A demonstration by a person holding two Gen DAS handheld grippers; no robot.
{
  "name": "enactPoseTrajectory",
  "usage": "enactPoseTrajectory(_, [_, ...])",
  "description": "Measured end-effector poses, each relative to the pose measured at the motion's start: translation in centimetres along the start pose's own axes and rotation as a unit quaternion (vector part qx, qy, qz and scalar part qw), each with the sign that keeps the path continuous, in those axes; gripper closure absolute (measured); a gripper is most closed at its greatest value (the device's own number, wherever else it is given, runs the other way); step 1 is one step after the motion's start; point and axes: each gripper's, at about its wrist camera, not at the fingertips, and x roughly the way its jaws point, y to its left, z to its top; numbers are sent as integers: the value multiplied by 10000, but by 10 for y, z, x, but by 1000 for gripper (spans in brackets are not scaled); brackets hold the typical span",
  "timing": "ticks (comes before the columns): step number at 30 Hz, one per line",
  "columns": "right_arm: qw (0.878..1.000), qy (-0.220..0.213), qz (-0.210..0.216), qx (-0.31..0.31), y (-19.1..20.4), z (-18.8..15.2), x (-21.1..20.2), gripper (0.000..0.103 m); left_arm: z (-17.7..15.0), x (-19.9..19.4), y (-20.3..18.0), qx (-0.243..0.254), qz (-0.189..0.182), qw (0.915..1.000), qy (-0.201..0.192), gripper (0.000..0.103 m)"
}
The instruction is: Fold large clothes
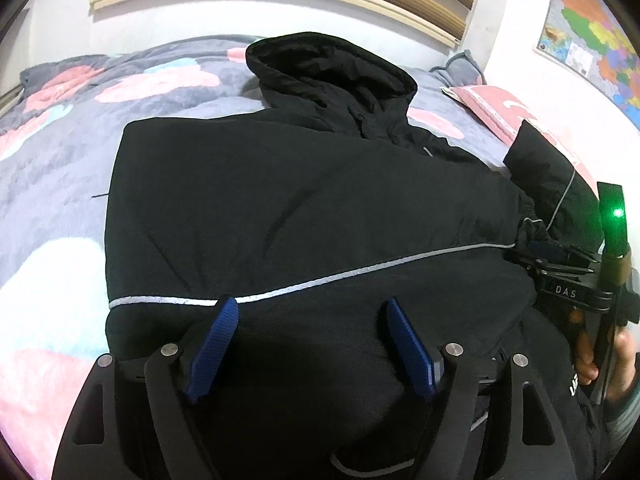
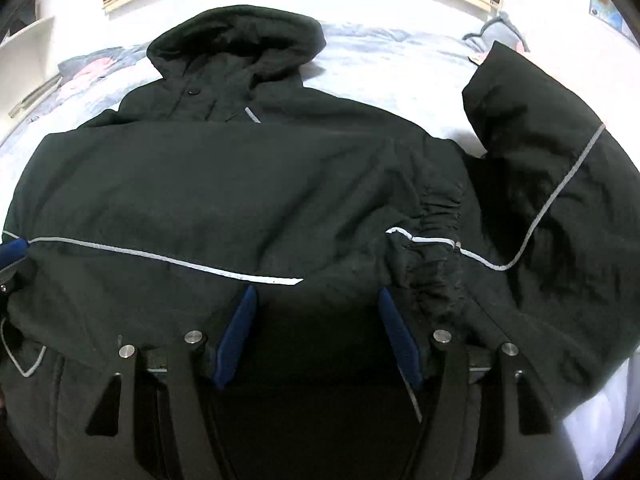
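I have the black hooded padded jacket with grey reflective piping point(image 2: 240, 184) spread on the bed's grey-and-pink fleece blanket point(image 1: 60, 152), hood towards the headboard, so its edges are easy to reach. One sleeve lies folded across the chest; the other sleeve point(image 2: 560, 184) still juts outward. My left gripper point(image 1: 308, 344) and right gripper point(image 2: 316, 328) both hover released above the fabric, grasping nothing, probably ready for the outstretched sleeve.

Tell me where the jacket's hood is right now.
The hood lies at the far end of the black jacket, toward the wall, upper centre in both wrist views, resting on the flowered blanket.
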Motion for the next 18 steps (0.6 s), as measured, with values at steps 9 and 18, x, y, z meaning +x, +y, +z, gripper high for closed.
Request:
enactPoseTrajectory(9, [9997,76,141,-164,-2,0,-18,35,5,-3,-21,307,656,9971,214,24])
enactPoseTrajectory(18, [9919,-640,1093,56,-75,9,-130,35,37,-34,-122,308,-43,9994,-160,24])
